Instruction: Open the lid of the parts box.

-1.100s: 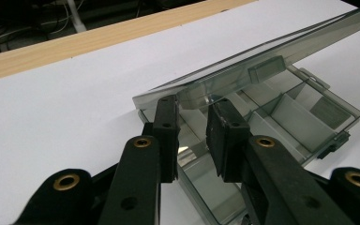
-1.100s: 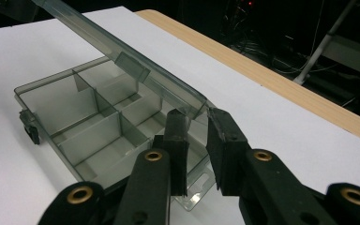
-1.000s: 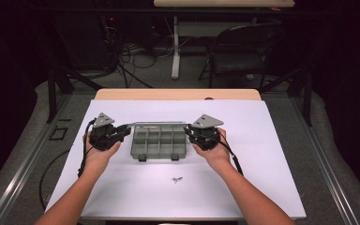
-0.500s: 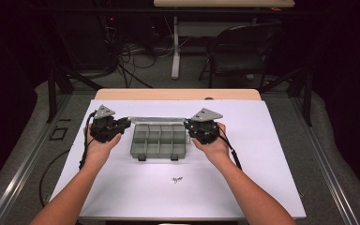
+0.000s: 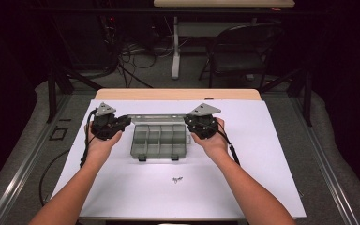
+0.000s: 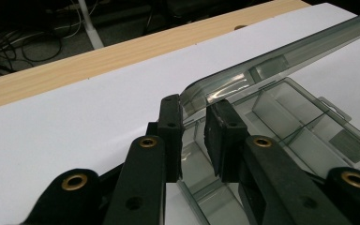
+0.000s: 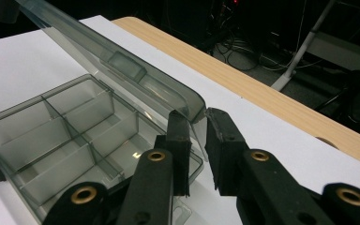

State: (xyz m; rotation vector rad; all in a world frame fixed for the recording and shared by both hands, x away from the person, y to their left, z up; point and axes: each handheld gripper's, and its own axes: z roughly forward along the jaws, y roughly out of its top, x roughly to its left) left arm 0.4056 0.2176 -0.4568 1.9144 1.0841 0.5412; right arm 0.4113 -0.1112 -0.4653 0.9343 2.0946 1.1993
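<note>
A clear grey compartment box lies open on the white table, its several compartments empty. Its lid stands raised along the far side. My left gripper is shut on the lid's left corner, and my right gripper is shut on its right corner. In the left gripper view the lid's rounded corner sits between the pads of my left gripper, above the box base. The right gripper view shows the lid's other corner pinched by my right gripper, beside the base.
The white table top has a wooden strip along its far edge. A small black mark lies in front of the box. A folding chair, desk legs and cables stand on the dark floor beyond.
Both grippers have shifted toward the far side of the table with the lid corners, and the lid has swung further up and back.
</note>
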